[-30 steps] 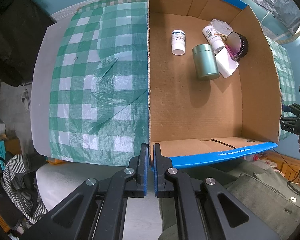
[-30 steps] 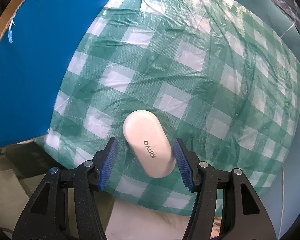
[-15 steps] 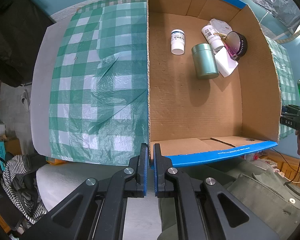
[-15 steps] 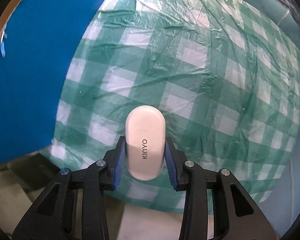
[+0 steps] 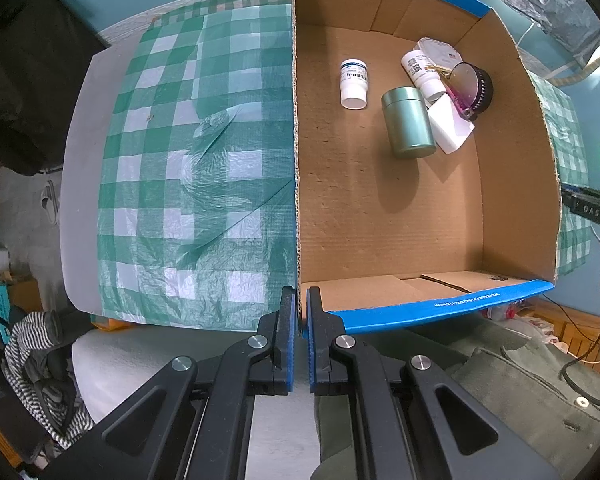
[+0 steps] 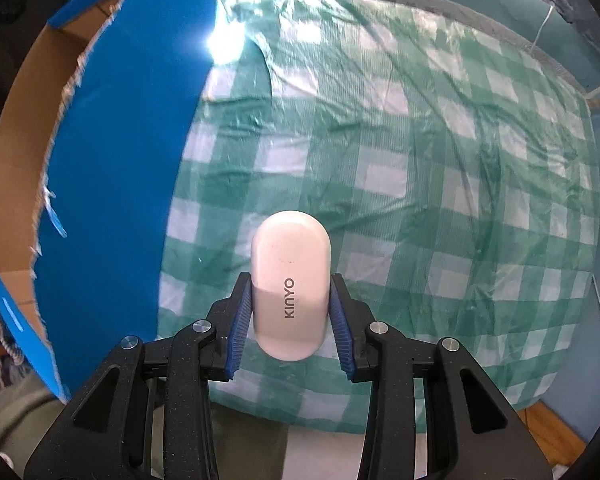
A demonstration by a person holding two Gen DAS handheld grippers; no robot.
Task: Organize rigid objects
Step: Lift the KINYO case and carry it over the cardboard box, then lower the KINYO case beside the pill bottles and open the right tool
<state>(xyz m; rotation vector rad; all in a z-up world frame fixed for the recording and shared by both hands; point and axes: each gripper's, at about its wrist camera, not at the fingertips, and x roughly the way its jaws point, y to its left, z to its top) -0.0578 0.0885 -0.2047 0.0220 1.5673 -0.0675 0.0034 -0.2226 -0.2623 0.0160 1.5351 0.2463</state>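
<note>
My right gripper (image 6: pixel 290 300) is shut on a white oval KINYO case (image 6: pixel 290 276) and holds it above the green checked cloth (image 6: pixel 420 160), right of the box's blue outer wall (image 6: pixel 112 184). My left gripper (image 5: pixel 299 312) is shut on the near left corner of the cardboard box (image 5: pixel 380 216). Inside the box, at the far end, lie a white pill bottle (image 5: pixel 353 83), a green tin (image 5: pixel 407 123), a second white bottle (image 5: pixel 422 73), a white block (image 5: pixel 452 130) and a round black item (image 5: pixel 474 86).
The checked cloth (image 5: pixel 196 168) covers the table left of the box. A striped garment (image 5: pixel 40 364) hangs at lower left. The other gripper's body (image 5: pixel 592 208) and cables show at the right edge. Olive fabric (image 5: pixel 520 400) lies below the box.
My right gripper closed on the white KINYO case and lifted it off the cloth, and the box wall now sits lower in view. My left gripper kept its hold on the box corner.
</note>
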